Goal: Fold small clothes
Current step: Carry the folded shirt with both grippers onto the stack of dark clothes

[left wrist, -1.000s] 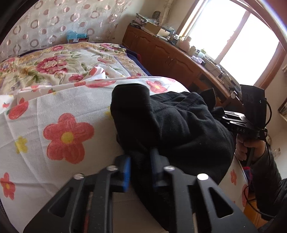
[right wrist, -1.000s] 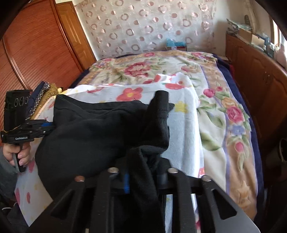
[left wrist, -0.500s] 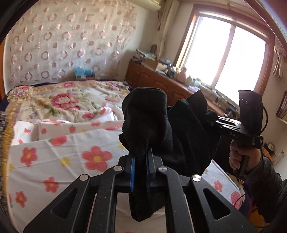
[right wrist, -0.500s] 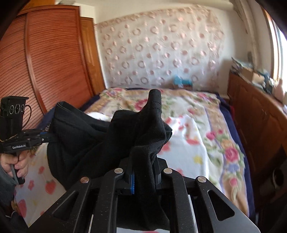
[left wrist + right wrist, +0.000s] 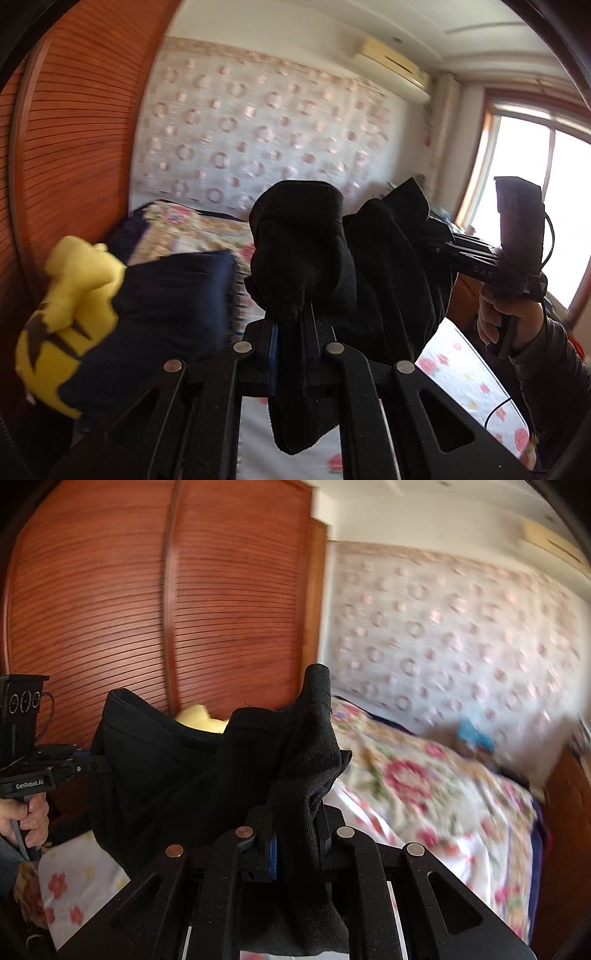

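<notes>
Black cloth hangs in the air between the two tongs, clear of the bed. The left tongs are clamped on one bunched corner of the black garment, with a flap of it drooping below the jaws. The right tongs pinch the other corner in the same way, and a peak of cloth stands up above them. In the left wrist view the right tongs show from the side, held by a hand at the far edge of the garment; in the right wrist view the left tongs show likewise, gripped by the other hand. The garment sags in a loose curve between the two grips.

By my reading, this is the lift-and-carry part of a fold: the piece is held by two corners, off the flowered sheet, ready to be laid or doubled over. Both views are blurred, so the exact shape of the garment cannot be told.

Next, the move calls for keeping both grips tight, drawing the corners apart enough to take out the sag, then lowering the cloth flat onto the sheet so the edges line up. A dark blue bundle with a yellow piece sits close at the left and should be kept clear.
</notes>
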The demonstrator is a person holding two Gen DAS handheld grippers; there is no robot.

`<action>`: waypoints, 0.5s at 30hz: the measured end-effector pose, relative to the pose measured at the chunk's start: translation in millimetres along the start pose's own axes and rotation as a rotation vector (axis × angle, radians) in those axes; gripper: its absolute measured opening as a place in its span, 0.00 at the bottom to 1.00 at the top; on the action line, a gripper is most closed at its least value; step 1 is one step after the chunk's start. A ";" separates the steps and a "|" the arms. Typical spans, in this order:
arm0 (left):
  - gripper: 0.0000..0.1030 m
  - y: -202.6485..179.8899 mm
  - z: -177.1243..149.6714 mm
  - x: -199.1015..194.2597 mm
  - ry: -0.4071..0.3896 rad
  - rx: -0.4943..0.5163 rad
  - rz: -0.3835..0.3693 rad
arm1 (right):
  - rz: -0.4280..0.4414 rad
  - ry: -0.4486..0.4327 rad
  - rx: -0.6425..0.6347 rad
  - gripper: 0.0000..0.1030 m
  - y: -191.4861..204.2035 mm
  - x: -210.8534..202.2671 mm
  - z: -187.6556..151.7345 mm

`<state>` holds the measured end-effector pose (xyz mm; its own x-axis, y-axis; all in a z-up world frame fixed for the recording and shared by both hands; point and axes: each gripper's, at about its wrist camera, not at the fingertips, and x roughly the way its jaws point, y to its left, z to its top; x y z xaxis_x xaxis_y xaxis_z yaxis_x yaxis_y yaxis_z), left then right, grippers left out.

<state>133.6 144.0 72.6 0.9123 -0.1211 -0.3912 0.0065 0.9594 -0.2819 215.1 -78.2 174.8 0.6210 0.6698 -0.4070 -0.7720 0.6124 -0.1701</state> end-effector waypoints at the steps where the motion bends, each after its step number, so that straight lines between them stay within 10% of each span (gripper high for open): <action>1: 0.09 7.6 -1.8 -3.0 -0.011 -0.016 0.016 | 0.010 -0.002 -0.028 0.12 7.2 12.7 10.5; 15: 0.09 95.0 -60.4 -3.2 0.001 -0.223 0.171 | 0.120 0.075 -0.300 0.12 58.0 217.0 85.6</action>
<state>106.6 220.1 -5.9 0.8922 0.0373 -0.4501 -0.2377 0.8862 -0.3976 316.7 138.6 153.4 0.5205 0.6899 -0.5030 -0.8512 0.3729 -0.3693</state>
